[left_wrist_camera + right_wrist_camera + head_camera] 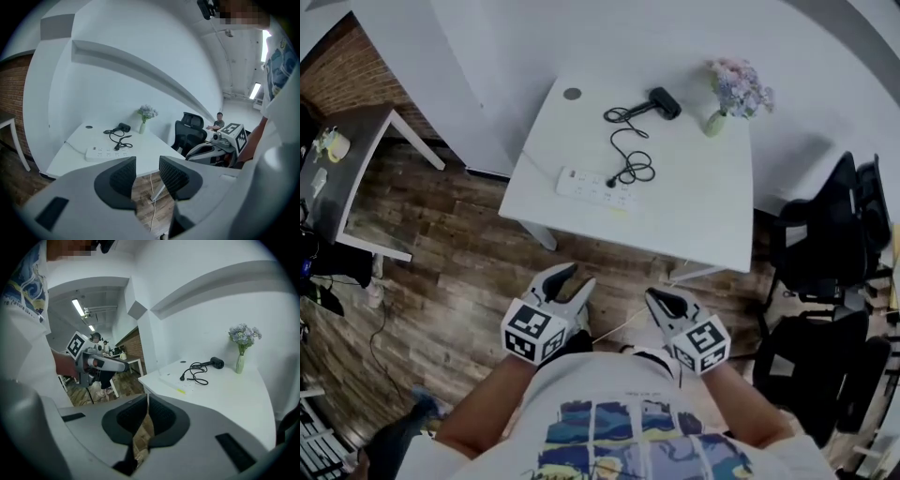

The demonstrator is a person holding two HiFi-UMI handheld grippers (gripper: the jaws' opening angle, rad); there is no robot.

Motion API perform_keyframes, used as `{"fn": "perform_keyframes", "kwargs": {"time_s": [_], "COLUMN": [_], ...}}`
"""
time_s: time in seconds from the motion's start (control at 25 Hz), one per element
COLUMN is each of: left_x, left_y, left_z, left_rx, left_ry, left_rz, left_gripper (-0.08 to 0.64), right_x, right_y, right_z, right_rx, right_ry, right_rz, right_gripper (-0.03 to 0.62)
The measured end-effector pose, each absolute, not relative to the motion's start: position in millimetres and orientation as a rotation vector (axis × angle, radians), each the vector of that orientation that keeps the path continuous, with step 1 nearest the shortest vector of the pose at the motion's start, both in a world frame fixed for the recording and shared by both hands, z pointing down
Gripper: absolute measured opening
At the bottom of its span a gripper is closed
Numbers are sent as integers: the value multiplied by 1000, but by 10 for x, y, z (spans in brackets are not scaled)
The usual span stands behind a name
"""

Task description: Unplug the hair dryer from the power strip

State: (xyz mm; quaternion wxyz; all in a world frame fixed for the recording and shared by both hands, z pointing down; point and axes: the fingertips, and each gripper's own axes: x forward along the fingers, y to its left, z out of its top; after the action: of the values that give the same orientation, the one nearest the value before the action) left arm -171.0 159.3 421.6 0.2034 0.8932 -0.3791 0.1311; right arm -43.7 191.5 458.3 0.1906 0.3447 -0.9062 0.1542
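Observation:
A black hair dryer (pixel 664 101) lies at the back of the white table (pixel 703 216), its cord (pixel 628 141) looping forward to a plug (pixel 611 182) seated in the white power strip (pixel 596 187) near the table's front left. Both grippers hang over the wooden floor, short of the table. My left gripper (pixel 572 279) is open and empty; its view shows the strip (pixel 105 153) and dryer (pixel 123 127) beyond its parted jaws (pixel 146 169). My right gripper (pixel 661 302) is shut on nothing (pixel 146 411), and its view takes in the dryer (pixel 216 363) and plug (pixel 182 378).
A vase of flowers (pixel 733 92) stands at the table's back right corner. Black office chairs (pixel 830 234) crowd the right side. A dark side table (pixel 347 159) sits at the left. A thin white cable (pixel 623 326) trails on the floor before the table.

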Motion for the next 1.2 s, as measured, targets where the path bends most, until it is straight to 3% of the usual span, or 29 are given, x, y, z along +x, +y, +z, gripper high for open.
{"fn": "perform_keyframes", "kwargs": {"time_s": [0.4,1.2], "left_x": [-2107,-1730], "left_y": [904,-326], "left_z": [4385,4757], "left_rx": [2539,2465], "left_ry": [-963,-1037], "left_rz": [403,535], "left_gripper": [143,143], "right_x": [-878,-716], "right_y": [1305,-111], "right_z": [4817,5418], "right_rx": [1031,805], "right_ry": [-2455,-2428], "right_rz": [451,408], "right_gripper": [2,0]}}
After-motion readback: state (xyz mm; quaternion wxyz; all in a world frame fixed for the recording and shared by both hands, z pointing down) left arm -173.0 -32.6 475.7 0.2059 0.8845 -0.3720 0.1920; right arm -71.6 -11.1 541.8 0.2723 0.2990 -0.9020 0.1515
